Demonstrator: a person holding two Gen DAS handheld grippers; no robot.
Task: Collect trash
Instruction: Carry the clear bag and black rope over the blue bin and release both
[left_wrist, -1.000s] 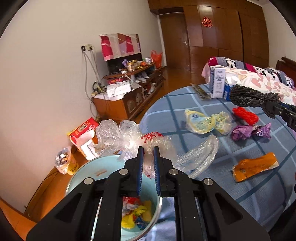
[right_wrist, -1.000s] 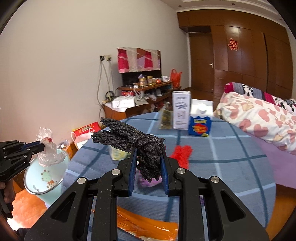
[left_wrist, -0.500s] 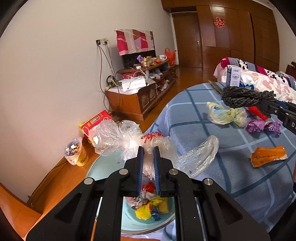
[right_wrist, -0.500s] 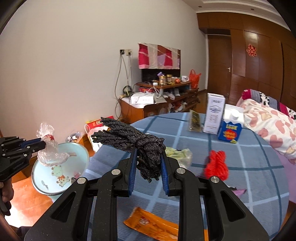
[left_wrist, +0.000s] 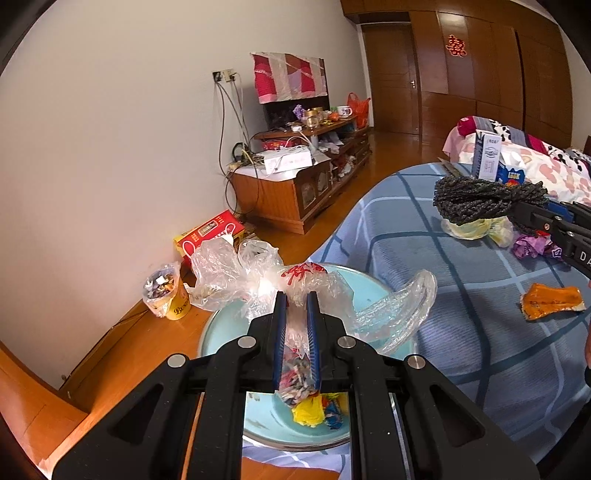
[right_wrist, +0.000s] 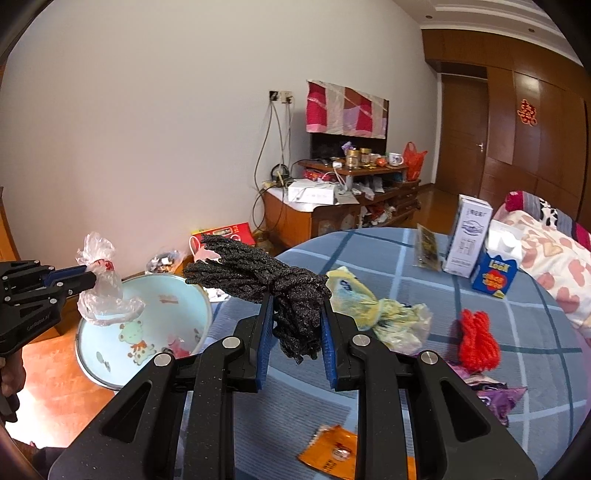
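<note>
My left gripper (left_wrist: 294, 301) is shut on a crumpled clear plastic bag (left_wrist: 236, 273) and holds it above a light-blue basin (left_wrist: 362, 288) with colourful scraps in its bottom. In the right wrist view the same gripper (right_wrist: 90, 275) and plastic bag (right_wrist: 103, 295) hang over the basin (right_wrist: 147, 325) at the left. My right gripper (right_wrist: 297, 299) is shut on a bundle of dark grey cord (right_wrist: 251, 273), held over the table's left edge. That cord bundle (left_wrist: 484, 199) shows at the right of the left wrist view.
On the blue checked tablecloth (right_wrist: 388, 251) lie a yellow bag (right_wrist: 369, 306), red yarn (right_wrist: 478, 341), a purple wrapper (right_wrist: 495, 397) and an orange wrapper (right_wrist: 332, 448). Two cartons (right_wrist: 471, 236) stand at the back. A wooden cabinet (left_wrist: 291, 192), a red box (left_wrist: 210, 234) and a cup (left_wrist: 166, 291) line the wall.
Both grippers have moved left, toward the basin, each keeping its load. The plastic bag now hangs over the basin's middle, and the cord bundle is nearer the table's left edge.
</note>
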